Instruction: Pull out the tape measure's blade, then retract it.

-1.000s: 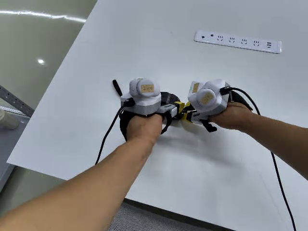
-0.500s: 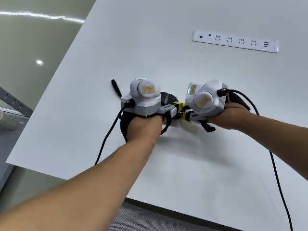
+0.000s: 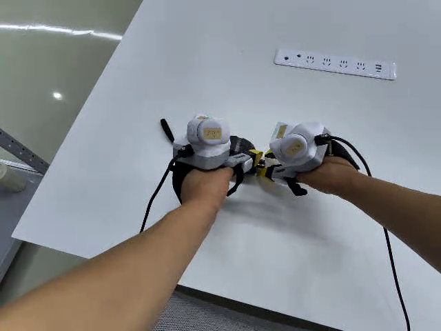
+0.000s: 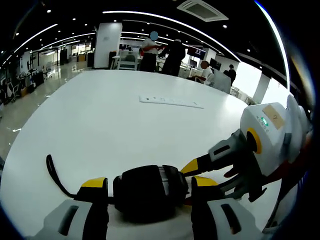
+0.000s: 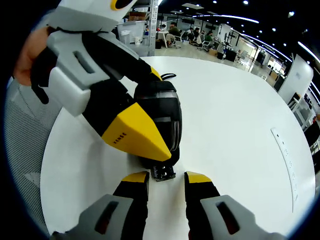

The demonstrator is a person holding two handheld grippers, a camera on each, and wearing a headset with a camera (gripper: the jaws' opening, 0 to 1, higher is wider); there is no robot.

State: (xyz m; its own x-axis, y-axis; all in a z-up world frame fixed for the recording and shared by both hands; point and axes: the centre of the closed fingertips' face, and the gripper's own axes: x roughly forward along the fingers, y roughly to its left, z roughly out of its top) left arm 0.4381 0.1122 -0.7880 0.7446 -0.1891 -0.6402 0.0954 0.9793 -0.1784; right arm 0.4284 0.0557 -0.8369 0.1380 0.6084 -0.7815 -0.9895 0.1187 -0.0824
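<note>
My left gripper (image 4: 150, 183) clamps the tape measure (image 4: 146, 196), well short of the power strip (image 3: 335, 63). My right gripper (image 5: 167, 177) stands narrowly spread around the blade hook (image 5: 163, 173) (not yet pinching). Blade unpulled; both steps remain.

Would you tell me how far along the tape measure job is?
Done: the left gripper clamps the tape measure body. In hand: the right gripper has its open jaws either side of the end hook, not yet pinching. Left: grip the hook, pull the blade out, then let it retract; no blade is drawn.
</note>
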